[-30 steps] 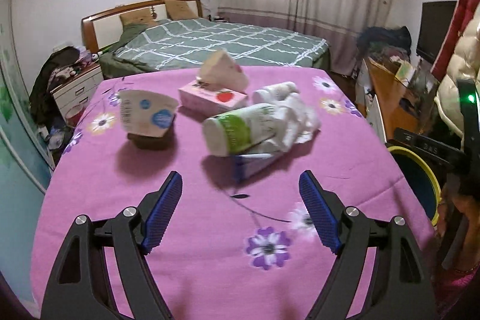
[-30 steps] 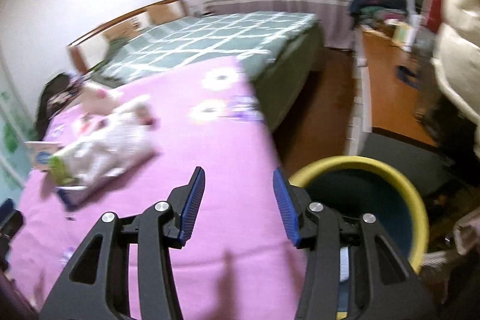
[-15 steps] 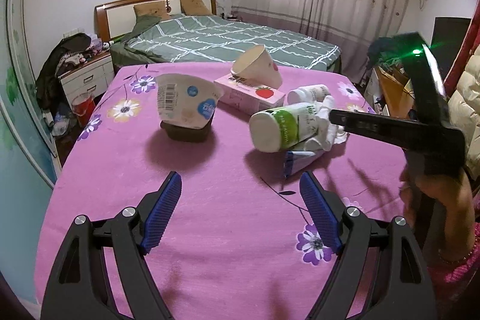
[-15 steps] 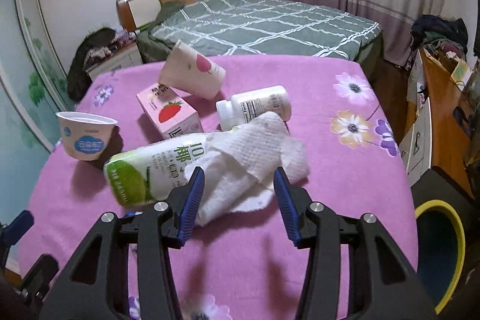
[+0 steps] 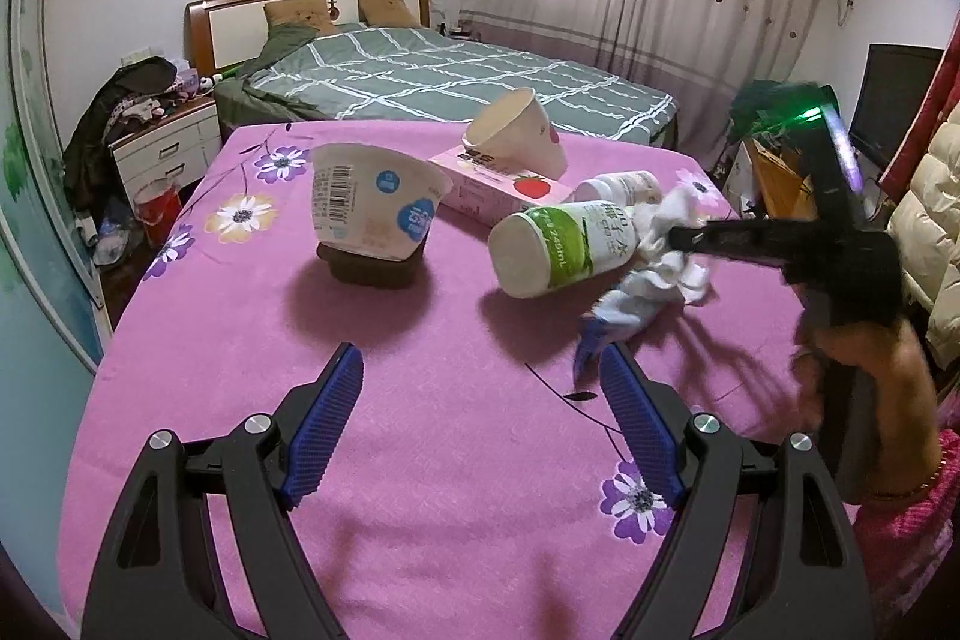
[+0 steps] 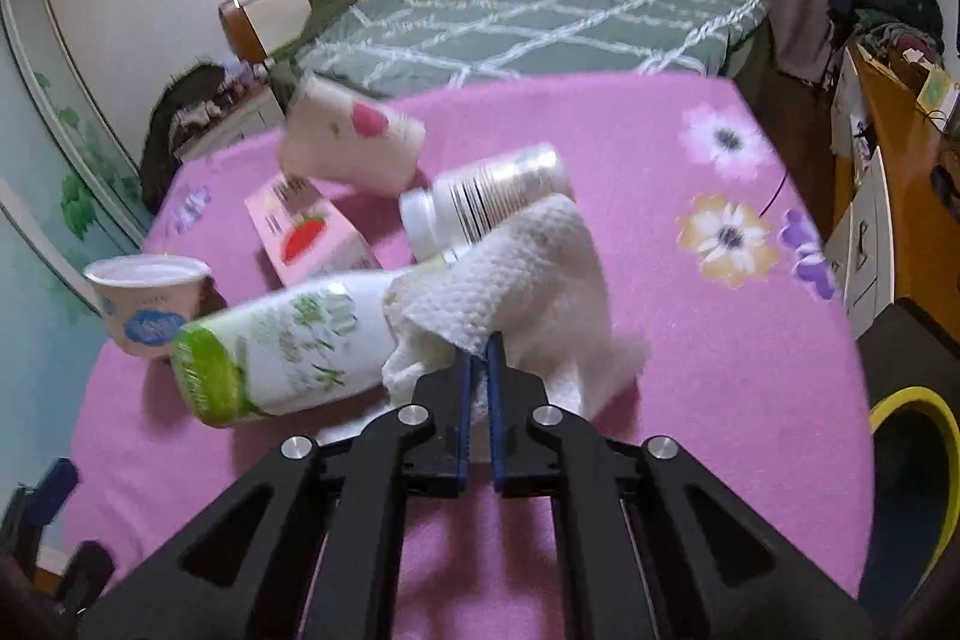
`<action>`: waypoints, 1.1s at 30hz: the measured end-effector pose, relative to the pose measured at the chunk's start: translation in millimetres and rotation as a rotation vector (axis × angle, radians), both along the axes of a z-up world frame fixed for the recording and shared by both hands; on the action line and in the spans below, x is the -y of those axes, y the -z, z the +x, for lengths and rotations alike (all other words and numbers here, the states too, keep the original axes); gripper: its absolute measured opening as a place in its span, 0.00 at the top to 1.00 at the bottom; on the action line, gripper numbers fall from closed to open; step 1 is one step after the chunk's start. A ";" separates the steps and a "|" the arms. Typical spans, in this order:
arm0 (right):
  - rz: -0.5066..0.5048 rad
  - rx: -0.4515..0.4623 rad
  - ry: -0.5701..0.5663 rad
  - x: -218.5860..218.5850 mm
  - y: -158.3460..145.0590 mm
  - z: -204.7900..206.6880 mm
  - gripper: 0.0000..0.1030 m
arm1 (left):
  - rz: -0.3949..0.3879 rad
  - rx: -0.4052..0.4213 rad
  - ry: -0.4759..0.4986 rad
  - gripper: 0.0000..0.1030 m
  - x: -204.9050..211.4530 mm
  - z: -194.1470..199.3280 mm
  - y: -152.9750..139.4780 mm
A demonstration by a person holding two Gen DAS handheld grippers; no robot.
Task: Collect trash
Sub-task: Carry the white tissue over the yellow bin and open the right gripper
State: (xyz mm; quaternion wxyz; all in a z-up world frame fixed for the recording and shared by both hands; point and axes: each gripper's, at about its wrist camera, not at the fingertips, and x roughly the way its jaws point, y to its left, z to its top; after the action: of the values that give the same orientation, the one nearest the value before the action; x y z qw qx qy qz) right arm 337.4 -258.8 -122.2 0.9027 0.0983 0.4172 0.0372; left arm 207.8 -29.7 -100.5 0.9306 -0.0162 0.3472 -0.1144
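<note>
Trash lies on the pink flowered tablecloth (image 5: 420, 400): a yogurt cup (image 5: 375, 202), a green-and-white bottle (image 5: 561, 244) on its side, a crumpled white paper towel (image 6: 528, 274), a small white pill bottle (image 6: 486, 202), a pink strawberry carton (image 6: 306, 235) and a tipped paper cup (image 6: 348, 145). My right gripper (image 6: 478, 352) is shut on the paper towel's lower edge; it also shows in the left wrist view (image 5: 678, 238). My left gripper (image 5: 480, 394) is open and empty, above bare cloth in front of the bottle.
A yellow-rimmed trash bin (image 6: 918, 466) stands on the floor right of the table. A bed (image 5: 432, 82) lies beyond the table, a nightstand (image 5: 162, 148) at left, a wooden desk (image 6: 888, 148) at right.
My right gripper swung from over the bin to the table, reached the paper towel and closed on it. The left gripper drew nearer to the trash and stayed open.
</note>
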 end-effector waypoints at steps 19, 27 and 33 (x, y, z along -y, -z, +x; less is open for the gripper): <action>0.000 0.194 0.044 36.1 -85.0 -64.9 0.95 | -0.006 -0.021 0.035 0.22 8.6 13.6 6.4; -0.039 0.158 0.200 95.5 -63.7 -99.5 0.94 | 0.010 -0.040 0.094 0.22 34.3 16.5 11.6; -0.076 0.124 0.340 150.5 -44.7 -129.6 0.94 | 0.025 -0.054 0.130 0.22 55.8 21.7 16.4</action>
State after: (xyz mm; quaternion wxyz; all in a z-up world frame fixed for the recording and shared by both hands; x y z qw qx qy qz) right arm 207.8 -409.3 -77.4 0.9230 0.1306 0.3394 -0.1256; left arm 229.5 -85.5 -116.9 0.9117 0.0149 0.3738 -0.1698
